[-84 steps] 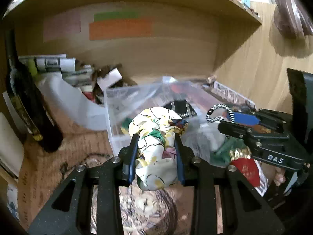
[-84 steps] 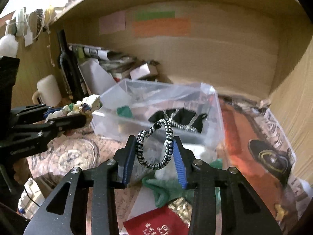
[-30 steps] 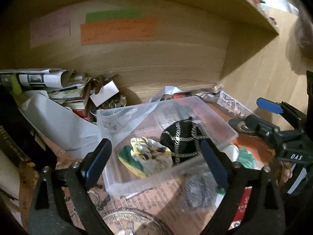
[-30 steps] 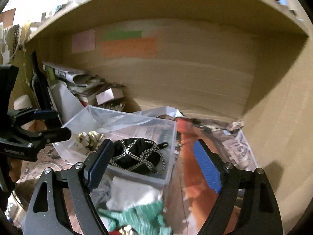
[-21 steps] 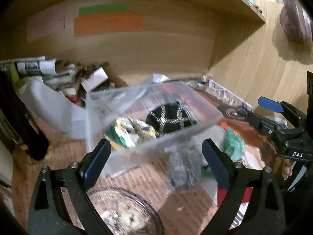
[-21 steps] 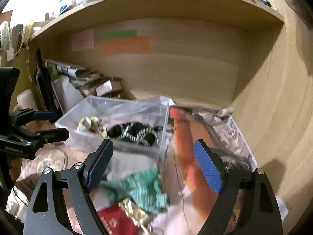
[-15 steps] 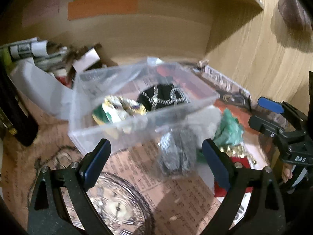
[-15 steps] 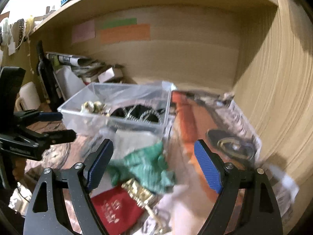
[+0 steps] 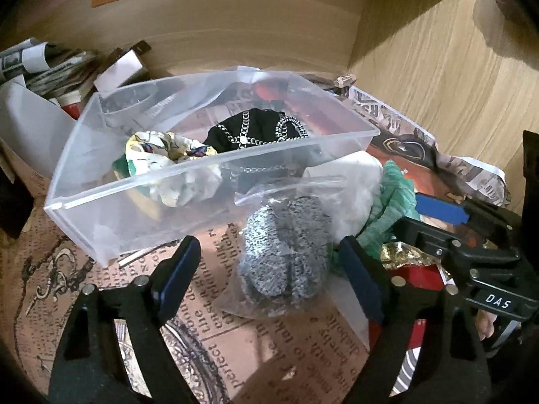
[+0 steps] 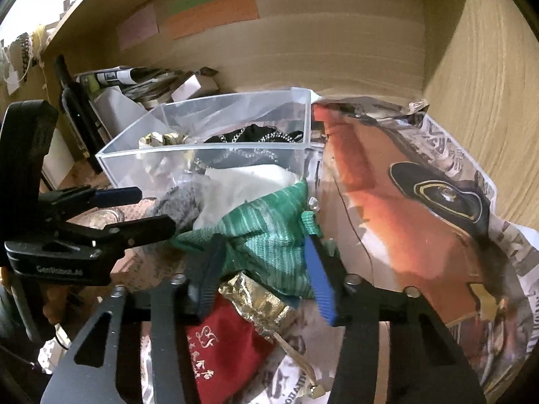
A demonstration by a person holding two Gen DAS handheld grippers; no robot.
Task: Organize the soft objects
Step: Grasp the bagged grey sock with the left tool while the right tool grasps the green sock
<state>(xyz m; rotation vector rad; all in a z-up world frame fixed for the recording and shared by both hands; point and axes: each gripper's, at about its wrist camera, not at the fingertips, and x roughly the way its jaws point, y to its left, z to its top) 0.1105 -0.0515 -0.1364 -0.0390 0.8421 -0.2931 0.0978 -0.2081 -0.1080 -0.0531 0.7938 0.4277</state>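
Note:
A clear plastic bin [image 9: 215, 168] holds a floral cloth [image 9: 161, 144] and a black chained pouch [image 9: 256, 128]. In front of it lies a grey speckled soft ball in a clear bag [image 9: 283, 256]. My left gripper [image 9: 269, 269] is open, its jaws on either side of that bag. My right gripper [image 10: 262, 269] is open, its jaws on either side of a green knit cloth [image 10: 269, 232]. A white soft item [image 10: 246, 181] lies between the green cloth and the bin [image 10: 209, 148]. A red pouch [image 10: 222, 346] with gold trim lies under the right gripper.
Printed paper [image 10: 404, 202] covers the desk. A dark bottle [image 10: 77, 107] and stacked papers [image 9: 43, 64] stand at the back left. A wooden wall [image 9: 438, 77] closes the right side. A glass dish [image 9: 188, 370] lies under the left gripper.
Both grippers let go of the floral cloth and the corded item into the bin, opened, then drew back and lowered toward the pile in front of the bin.

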